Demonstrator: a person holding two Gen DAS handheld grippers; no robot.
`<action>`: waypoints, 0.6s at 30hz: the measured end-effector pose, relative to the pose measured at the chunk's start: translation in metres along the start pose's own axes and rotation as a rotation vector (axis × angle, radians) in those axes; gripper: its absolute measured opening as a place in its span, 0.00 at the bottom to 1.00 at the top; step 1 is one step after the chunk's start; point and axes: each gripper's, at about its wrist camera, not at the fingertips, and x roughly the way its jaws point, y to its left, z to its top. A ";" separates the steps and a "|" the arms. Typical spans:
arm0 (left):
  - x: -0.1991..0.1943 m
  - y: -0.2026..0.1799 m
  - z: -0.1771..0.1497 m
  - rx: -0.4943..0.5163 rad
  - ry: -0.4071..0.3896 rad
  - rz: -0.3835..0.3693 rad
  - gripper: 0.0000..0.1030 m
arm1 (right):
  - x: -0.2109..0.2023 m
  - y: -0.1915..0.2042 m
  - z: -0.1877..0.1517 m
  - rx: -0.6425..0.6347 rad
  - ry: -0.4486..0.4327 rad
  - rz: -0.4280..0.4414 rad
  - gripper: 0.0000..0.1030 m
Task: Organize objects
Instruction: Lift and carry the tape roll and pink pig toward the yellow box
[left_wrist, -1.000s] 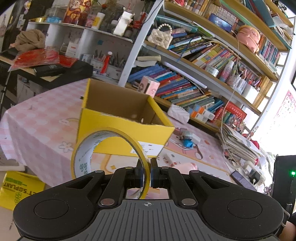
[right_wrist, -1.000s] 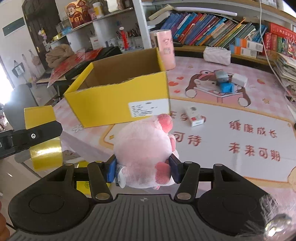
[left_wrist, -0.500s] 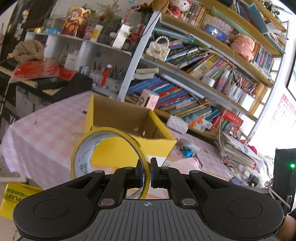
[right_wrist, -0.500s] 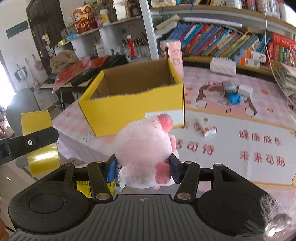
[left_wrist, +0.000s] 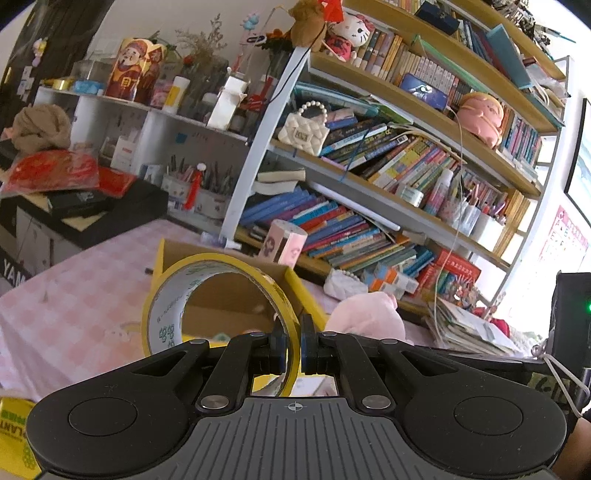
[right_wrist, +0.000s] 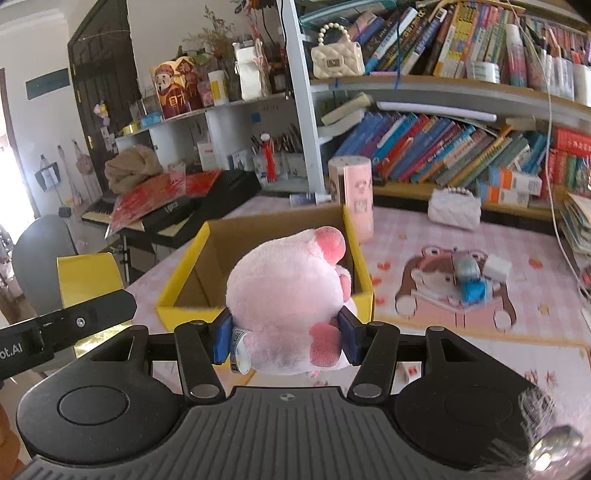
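Observation:
My left gripper (left_wrist: 293, 345) is shut on a yellow tape roll (left_wrist: 221, 266), pinching its rim and holding it upright in front of the open yellow cardboard box (left_wrist: 295, 291). My right gripper (right_wrist: 282, 334) is shut on a pink plush pig (right_wrist: 284, 295) and holds it just above the near edge of the same box (right_wrist: 192, 269). The tape roll also shows at the left of the right wrist view (right_wrist: 88, 275), beside the box. The pig shows in the left wrist view (left_wrist: 365, 314), right of the box.
The box stands on a pink checked tablecloth (left_wrist: 74, 295). A pink cylinder tin (right_wrist: 352, 195) stands behind the box. Small blue and white items (right_wrist: 476, 273) and a white pouch (right_wrist: 454, 208) lie to the right. Bookshelves (left_wrist: 406, 177) rise behind the table.
Both grippers have risen and moved toward the box. The pig now hangs over the box's near edge, and the box's inside has come into view.

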 end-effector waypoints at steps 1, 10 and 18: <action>0.006 0.001 0.003 0.001 0.001 0.004 0.05 | 0.004 -0.001 0.003 -0.001 0.000 0.003 0.51; 0.057 0.008 0.016 -0.006 0.022 0.042 0.05 | 0.054 -0.013 0.028 -0.045 0.022 0.043 0.52; 0.100 0.013 0.019 -0.011 0.069 0.090 0.05 | 0.089 -0.013 0.049 -0.177 0.000 0.104 0.52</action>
